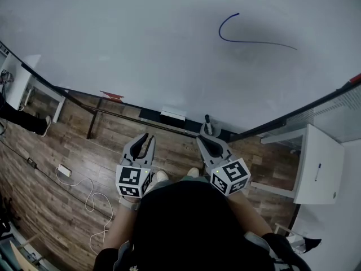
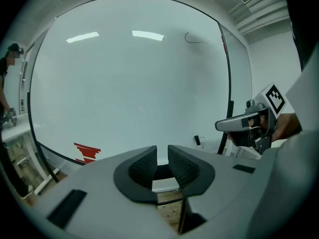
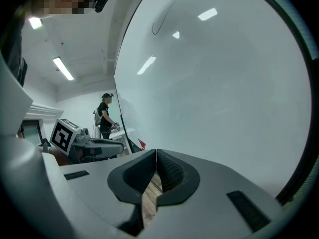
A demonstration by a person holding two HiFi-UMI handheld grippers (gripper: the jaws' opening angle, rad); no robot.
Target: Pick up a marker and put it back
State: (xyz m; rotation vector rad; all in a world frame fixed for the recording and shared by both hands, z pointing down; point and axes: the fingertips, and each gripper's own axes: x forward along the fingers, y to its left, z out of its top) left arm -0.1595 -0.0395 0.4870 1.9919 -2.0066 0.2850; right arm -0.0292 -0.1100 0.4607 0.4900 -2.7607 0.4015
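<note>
A dark marker (image 1: 208, 125) stands upright on the ledge under the whiteboard (image 1: 169, 44); it also shows as a small dark stub (image 2: 197, 140) in the left gripper view. My right gripper (image 1: 199, 139) points at the ledge just below and left of the marker, apart from it. Its jaws (image 3: 156, 153) meet at the tips with nothing between them. My left gripper (image 1: 149, 136) hangs over the floor short of the ledge. A narrow gap stands between its jaws (image 2: 162, 151), and nothing is in it.
A curved blue line (image 1: 237, 35) is drawn on the board. A white block (image 1: 173, 113) lies on the ledge left of the marker, and a red mark (image 1: 111, 95) is farther left. A white table (image 1: 318, 165) stands at the right. A cable and power strip (image 1: 65, 170) lie on the floor.
</note>
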